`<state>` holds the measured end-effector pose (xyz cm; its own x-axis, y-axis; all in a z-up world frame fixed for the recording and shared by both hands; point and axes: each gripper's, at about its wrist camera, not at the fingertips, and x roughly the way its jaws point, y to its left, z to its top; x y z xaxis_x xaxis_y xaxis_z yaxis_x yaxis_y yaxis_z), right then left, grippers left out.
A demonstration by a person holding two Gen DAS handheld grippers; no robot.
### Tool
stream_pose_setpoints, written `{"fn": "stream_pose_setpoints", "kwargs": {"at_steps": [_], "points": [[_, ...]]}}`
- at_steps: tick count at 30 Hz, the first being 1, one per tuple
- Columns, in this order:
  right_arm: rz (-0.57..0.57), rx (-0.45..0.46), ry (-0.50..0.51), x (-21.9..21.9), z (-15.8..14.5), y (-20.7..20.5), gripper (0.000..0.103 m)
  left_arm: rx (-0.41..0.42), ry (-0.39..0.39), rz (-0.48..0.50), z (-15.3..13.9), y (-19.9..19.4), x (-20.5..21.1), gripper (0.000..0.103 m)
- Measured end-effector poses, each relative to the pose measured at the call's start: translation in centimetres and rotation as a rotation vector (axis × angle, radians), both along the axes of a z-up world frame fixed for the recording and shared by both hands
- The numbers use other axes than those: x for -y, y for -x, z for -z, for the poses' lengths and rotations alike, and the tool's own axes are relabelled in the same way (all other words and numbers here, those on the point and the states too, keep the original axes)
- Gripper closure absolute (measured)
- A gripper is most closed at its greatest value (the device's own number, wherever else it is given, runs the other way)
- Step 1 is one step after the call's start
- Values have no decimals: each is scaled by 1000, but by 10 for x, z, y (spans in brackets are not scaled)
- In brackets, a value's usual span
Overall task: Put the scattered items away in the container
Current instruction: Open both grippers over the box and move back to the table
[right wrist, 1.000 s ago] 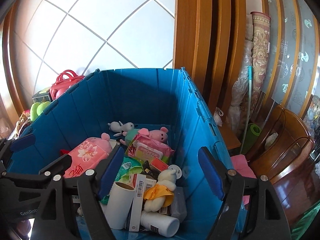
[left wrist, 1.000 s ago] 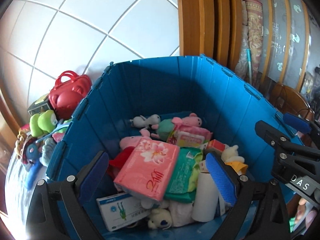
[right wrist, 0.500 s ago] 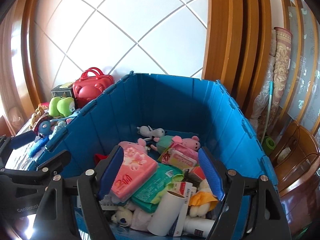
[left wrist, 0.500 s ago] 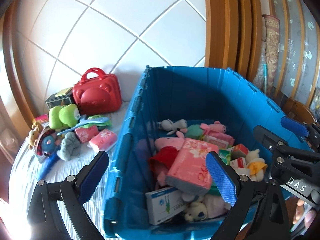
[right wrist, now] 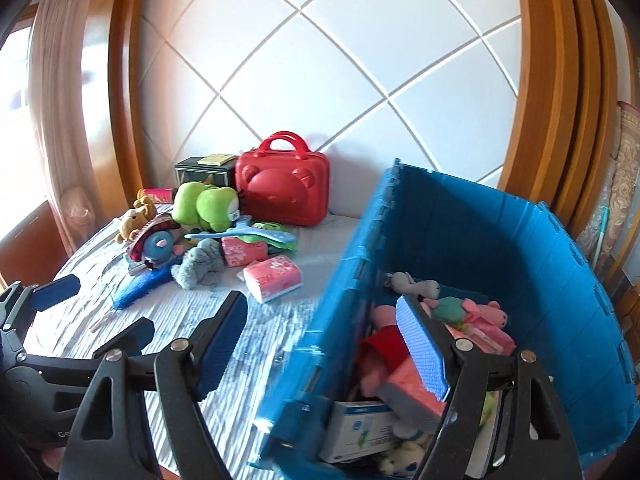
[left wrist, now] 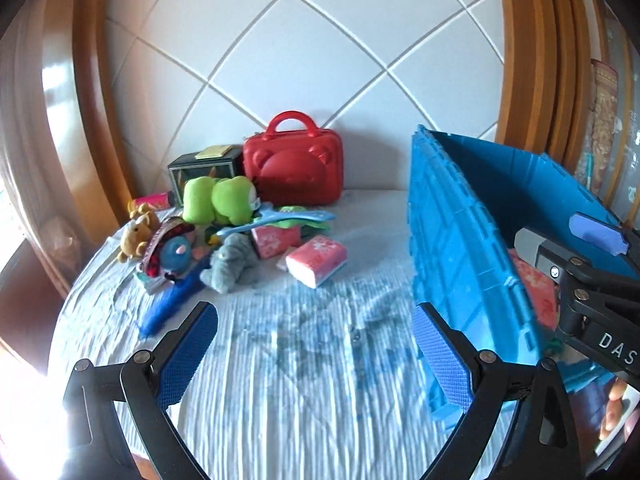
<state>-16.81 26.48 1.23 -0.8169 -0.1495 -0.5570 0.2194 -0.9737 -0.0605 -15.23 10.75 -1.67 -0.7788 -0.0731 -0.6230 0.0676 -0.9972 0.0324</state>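
**Both tongs open and empty; loose items on bed left of bin**

Left tongs (left wrist: 314, 352) are seen spread wide over the bed (left wrist: 304, 380), nothing held between the blue pads. Right tongs (right wrist: 322, 344) are also spread wide and empty: the left pad is seen over the bed, the right pad over the bin's inside. The left tongs are visible at the lower left of the right wrist view.

The blue bin (right wrist: 560, 280) is placed on the bed at the right, open at the top. It is partly filled: a pink tissue pack (right wrist: 404, 388), a white box (right wrist: 360, 428), a red item (right wrist: 380, 344), a grey plush (right wrist: 416, 286) and a pink-green plush (right wrist: 464, 310) are seen inside. Its near wall is blurred in both views.

A pile of loose items is seen well left of the bin, near the headboard (left wrist: 320, 60). A red case (left wrist: 294, 170) is stood upright against the headboard, with a dark box (left wrist: 202, 168) just beside it on the left. A green plush (left wrist: 218, 200) is lying in front of both. A blue hanger (left wrist: 276, 216) is laid across the pile below the green plush. A brown bear (left wrist: 136, 230) and a round blue plush (left wrist: 176, 254) are at the pile's left side. A grey plush toy (left wrist: 232, 260) is lying near the front, touching a pink pack (left wrist: 276, 240). A second pink pack (left wrist: 318, 260) is lying closest to the bin, apart from it. A blue fuzzy item (left wrist: 168, 308) is lying nearest the left tongs.
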Motion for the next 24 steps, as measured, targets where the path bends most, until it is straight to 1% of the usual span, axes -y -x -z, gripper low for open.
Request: {"fn": "stream_pose_setpoints", "kwargs": {"at_steps": [6,10,13,16,19,22,24], "points": [[-95,25,1,80,12,6,26,38,-8,-93,18,-4,79,4],[-154,70,-7,118,29,23,26,84,-23,-157,34,3,119,4],[-194,106,-13,142,44,41,26,112,-27,-204,47,13,141,4],[-226,140,-4,158,59,64,26,139,-32,-254,60,25,164,4],[-246,176,11,168,75,92,26,165,-17,-304,71,42,183,4],[-240,209,20,174,91,121,26,184,-11,-345,81,59,200,4],[-229,238,22,176,102,136,26,203,-20,-348,89,72,208,4]]}}
